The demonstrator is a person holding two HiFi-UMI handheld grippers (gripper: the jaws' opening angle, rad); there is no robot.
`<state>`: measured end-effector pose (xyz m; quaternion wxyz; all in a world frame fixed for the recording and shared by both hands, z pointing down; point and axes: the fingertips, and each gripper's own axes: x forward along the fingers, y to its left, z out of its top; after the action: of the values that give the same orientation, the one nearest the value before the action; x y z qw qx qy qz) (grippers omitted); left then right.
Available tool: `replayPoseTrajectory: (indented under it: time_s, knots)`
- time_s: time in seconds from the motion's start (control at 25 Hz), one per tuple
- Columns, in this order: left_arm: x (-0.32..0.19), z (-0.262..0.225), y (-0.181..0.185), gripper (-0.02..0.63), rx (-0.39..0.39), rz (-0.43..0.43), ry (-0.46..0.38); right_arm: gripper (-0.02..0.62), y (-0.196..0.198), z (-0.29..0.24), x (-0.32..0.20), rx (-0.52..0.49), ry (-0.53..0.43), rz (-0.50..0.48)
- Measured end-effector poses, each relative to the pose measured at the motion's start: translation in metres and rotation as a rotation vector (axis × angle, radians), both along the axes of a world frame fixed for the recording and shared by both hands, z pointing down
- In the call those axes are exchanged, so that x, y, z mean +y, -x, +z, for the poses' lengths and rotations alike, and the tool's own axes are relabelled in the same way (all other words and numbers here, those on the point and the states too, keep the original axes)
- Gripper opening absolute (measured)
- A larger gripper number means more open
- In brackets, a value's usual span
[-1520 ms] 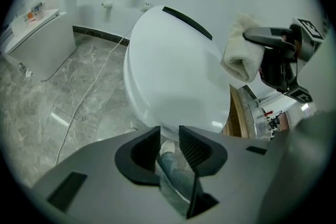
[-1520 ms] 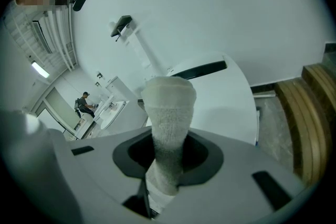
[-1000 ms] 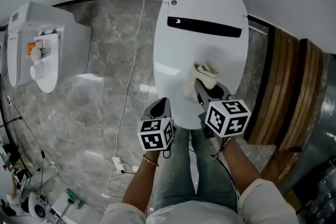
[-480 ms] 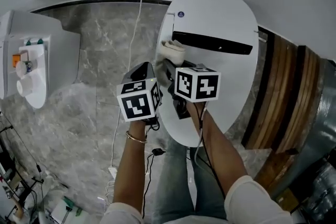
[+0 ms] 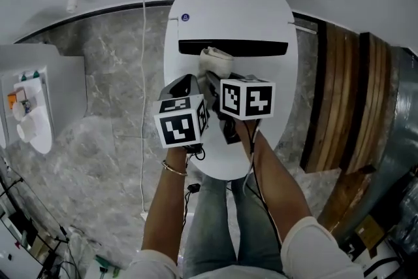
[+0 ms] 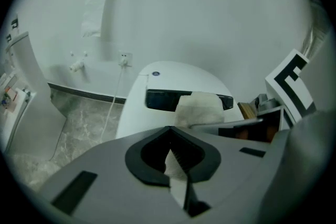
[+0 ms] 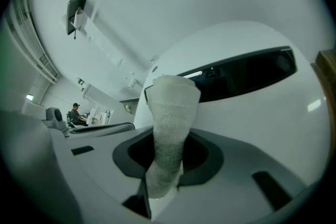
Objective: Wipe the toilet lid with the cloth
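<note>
The white oval toilet lid point(image 5: 261, 29) fills the middle of the head view, with a black strip point(image 5: 248, 47) across its back. A cream cloth point(image 5: 215, 59) lies bunched on the lid just below that strip. My right gripper point(image 5: 213, 78) is shut on the cloth and presses it to the lid. In the right gripper view the cloth point(image 7: 169, 128) stands rolled between the jaws in front of the lid point(image 7: 273, 118). My left gripper point(image 5: 185, 83) hovers beside it over the lid's left part, shut and holding nothing. The left gripper view shows the cloth point(image 6: 199, 108) ahead to the right.
A white cable point(image 5: 142, 75) runs down the grey marble floor left of the toilet. A white wall unit point(image 5: 32, 108) stands at the far left. Wooden slats point(image 5: 339, 108) flank the right side. The person's legs in jeans point(image 5: 228, 219) stand at the lid's front.
The right gripper has carried the cloth from the lid's front part up to the black strip at the back. The left gripper has moved the same way alongside it.
</note>
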<state>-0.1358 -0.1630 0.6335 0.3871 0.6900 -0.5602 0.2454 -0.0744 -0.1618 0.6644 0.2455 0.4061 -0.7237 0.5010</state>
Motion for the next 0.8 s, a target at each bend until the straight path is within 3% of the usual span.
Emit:
replayPoseTrajectory:
  time_s: [0.32, 0.48, 0.64, 0.8]
  knots:
    - [-0.003, 0.008, -0.140, 0.012, 0.088, 0.128, 0.010, 0.097, -0.173, 0.002, -0.003, 0.155, -0.015, 0.128]
    - [0.001, 0.010, -0.181, 0.012, 0.105, 0.165, 0.015, 0.097, -0.229, 0.003, -0.005, 0.192, -0.014, 0.194]
    - [0.007, 0.008, -0.168, 0.012, 0.094, 0.146, 0.010, 0.097, -0.225, -0.006, -0.004, 0.196, -0.028, 0.194]
    - [0.014, -0.001, -0.102, 0.012, 0.068, 0.030, 0.002, 0.097, -0.149, -0.026, -0.002, 0.105, -0.044, 0.085]
